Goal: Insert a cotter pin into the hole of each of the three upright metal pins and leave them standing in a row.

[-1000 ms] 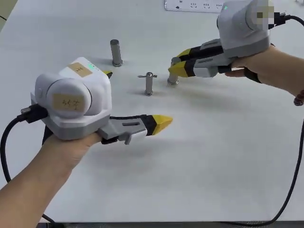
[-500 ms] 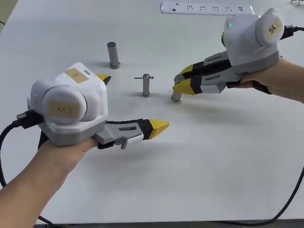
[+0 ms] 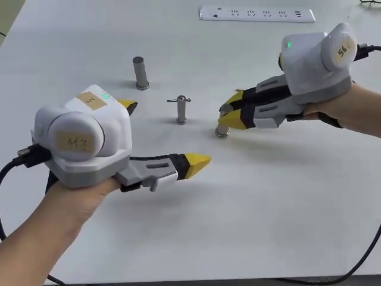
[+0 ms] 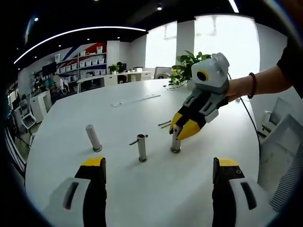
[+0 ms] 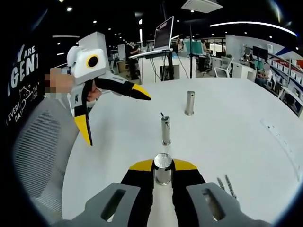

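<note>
Three upright metal pins are on the white table. The far pin [image 3: 140, 72] [image 4: 93, 138] [image 5: 190, 102] is bare. A cotter pin crosses the top of the middle pin [image 3: 181, 110] [image 4: 141, 147] [image 5: 165, 130]. My right gripper [image 3: 230, 117] [image 4: 186, 126] [image 5: 163, 172] is shut on the third pin [image 3: 222, 130] [image 4: 175, 140] [image 5: 163, 161], whose base is at the table surface. My left gripper [image 3: 164, 133] [image 4: 159, 165] [image 5: 115, 113] hovers open and holds nothing, on the near left of the pins.
Two loose cotter pins [image 5: 225, 184] [image 4: 164, 124] lie on the table beside the right gripper. A white power strip [image 3: 256, 13] [image 4: 135, 99] runs along the far edge. Cables trail from both grippers. Office chairs stand beyond the table.
The right gripper has carried the third pin toward me, away from the middle pin's right side. The left gripper has stayed open and almost in place.
</note>
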The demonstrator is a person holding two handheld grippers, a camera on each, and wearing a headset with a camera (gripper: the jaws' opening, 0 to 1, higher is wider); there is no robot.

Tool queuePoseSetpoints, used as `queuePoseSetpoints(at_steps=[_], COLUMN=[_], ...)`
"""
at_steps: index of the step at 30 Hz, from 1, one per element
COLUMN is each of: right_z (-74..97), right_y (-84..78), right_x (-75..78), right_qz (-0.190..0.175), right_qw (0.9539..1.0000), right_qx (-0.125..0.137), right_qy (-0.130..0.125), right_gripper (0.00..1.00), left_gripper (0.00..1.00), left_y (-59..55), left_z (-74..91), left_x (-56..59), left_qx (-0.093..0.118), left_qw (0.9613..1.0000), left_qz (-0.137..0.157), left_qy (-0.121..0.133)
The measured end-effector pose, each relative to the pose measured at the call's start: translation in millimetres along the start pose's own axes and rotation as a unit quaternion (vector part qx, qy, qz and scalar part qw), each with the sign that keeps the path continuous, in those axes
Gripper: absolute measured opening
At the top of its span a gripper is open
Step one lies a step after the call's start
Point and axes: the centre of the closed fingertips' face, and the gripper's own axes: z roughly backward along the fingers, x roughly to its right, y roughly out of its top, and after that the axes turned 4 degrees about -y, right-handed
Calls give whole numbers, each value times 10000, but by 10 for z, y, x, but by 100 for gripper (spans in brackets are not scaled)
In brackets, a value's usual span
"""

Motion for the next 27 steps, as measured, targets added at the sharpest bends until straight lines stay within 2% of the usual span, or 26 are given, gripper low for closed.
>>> queuePoseSetpoints(at_steps=[3,5,6,8,9,11,15,22,27], right_z=[5,2,-13,-14,-12,-1,33,175,306], right_y=[-1,-38,-58,-50,-43,-17,14,68,4], right_x=[-9,-48,-28,-30,-34,-57,-118,-60,44], right_qz=[-44,-232,-228,-220,-255,-269,-269,-316,-374], right_qw=[10000,9997,9996,9996,9996,9996,9996,9994,9987], right_qx=[23,-94,-172,-136,-123,-74,-67,-29,-134], right_qy=[-7,66,-25,-80,-89,-84,-51,-113,-314], right_gripper=[9,11,13,25,27,24,26,26,27], left_gripper=[92,92,92,92,92,92,92,91,91], left_y=[5,16,23,32,33,41,74,94,105], left_z=[6,10,12,13,14,15,29,54,72], left_x=[2,3,3,2,-1,-7,-30,-54,-74], left_qx=[19,44,58,76,74,84,122,145,184], left_qw=[10000,9999,9999,9998,9998,9997,9997,9996,9994], left_qz=[81,121,138,182,209,227,217,220,262], left_qy=[13,16,18,7,2,-2,33,74,117])
